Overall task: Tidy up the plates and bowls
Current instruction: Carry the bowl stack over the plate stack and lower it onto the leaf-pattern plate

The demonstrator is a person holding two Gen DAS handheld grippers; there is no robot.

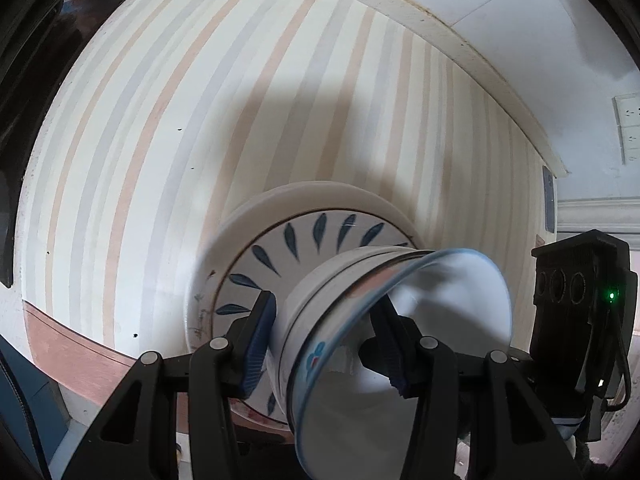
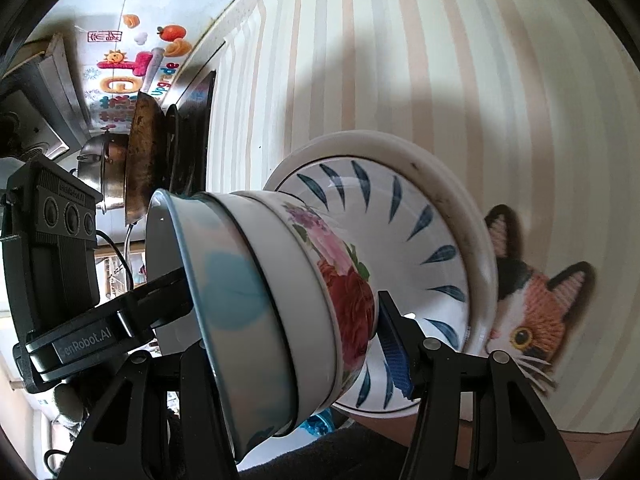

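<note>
Right wrist: three bowls (image 2: 280,304), two plates (image 2: 452,208)

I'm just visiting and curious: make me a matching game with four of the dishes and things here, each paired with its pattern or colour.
Things:
1. top bowl
2. second bowl
3. upper plate
4. tablecloth

Descriptions:
a. blue leaf strokes
b. pale stripes and a cat picture
c. blue rim
d. pink and red flowers

Pairs: 1-c, 2-d, 3-a, 4-b
</note>
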